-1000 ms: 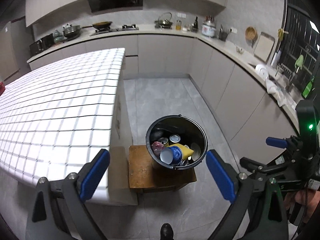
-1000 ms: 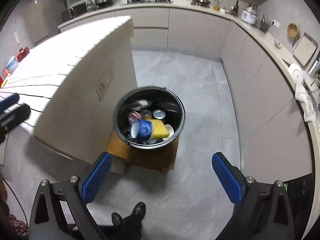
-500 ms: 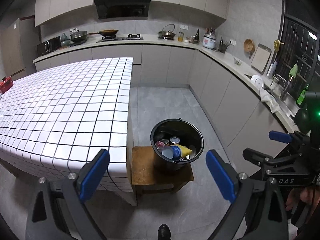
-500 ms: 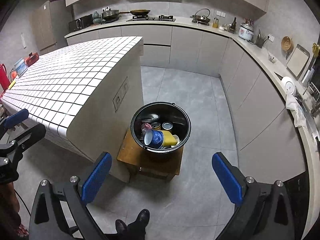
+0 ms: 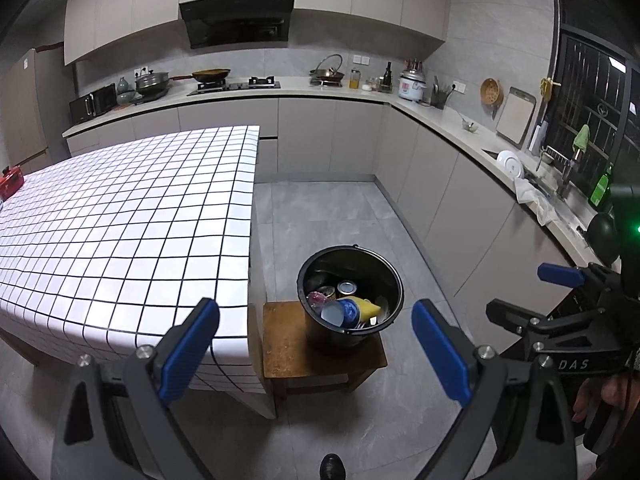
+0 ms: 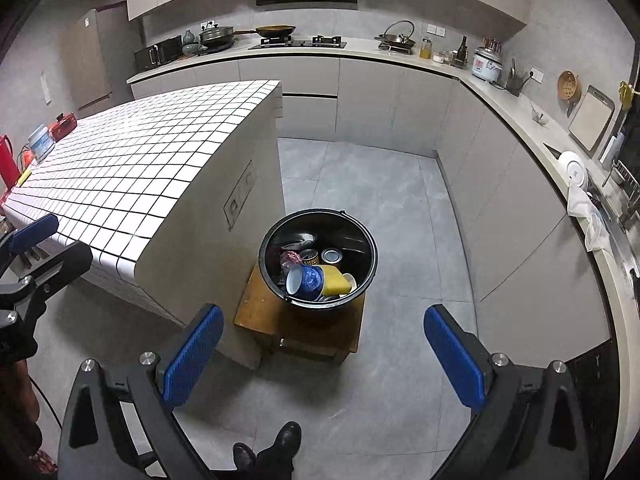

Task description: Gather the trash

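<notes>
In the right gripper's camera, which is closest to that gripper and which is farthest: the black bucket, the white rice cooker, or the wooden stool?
1. Wooden stool: just ahead, under the bucket.
2. Black bucket of trash: on the stool, slightly farther from the right gripper.
3. White rice cooker: far off on the back counter, to the right.

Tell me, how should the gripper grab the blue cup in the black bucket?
The blue cup lies on its side on top of the trash in the black bucket, white mouth toward the tiled island. Probably come straight down from above and pinch across its round body, since the bucket's walls block any sideways approach.
</notes>
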`<action>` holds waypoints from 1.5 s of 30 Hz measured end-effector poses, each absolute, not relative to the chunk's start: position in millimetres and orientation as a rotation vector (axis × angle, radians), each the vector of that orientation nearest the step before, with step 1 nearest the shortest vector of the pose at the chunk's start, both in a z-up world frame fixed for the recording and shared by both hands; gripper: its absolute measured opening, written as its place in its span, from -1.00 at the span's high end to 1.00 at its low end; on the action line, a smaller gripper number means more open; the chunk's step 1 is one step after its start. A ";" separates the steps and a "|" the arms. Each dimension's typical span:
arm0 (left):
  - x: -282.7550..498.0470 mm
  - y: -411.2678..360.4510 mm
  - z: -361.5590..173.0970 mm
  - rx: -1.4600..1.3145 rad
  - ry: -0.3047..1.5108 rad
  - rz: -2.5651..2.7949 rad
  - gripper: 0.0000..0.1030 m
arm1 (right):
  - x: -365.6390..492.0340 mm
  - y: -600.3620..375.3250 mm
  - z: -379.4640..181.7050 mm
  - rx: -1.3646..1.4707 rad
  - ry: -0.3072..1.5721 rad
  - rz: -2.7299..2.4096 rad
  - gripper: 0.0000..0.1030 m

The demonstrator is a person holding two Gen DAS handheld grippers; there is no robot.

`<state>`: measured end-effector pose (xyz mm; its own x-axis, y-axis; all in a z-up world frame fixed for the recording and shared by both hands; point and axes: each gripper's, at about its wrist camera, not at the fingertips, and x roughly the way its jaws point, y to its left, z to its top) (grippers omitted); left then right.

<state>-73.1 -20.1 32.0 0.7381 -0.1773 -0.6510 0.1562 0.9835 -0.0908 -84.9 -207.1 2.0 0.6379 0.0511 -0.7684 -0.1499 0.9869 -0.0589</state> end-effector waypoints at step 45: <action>-71.1 -25.0 32.0 -0.032 0.708 -0.163 -0.89 | -68.9 -207.8 9.1 -0.129 0.850 0.155 -0.97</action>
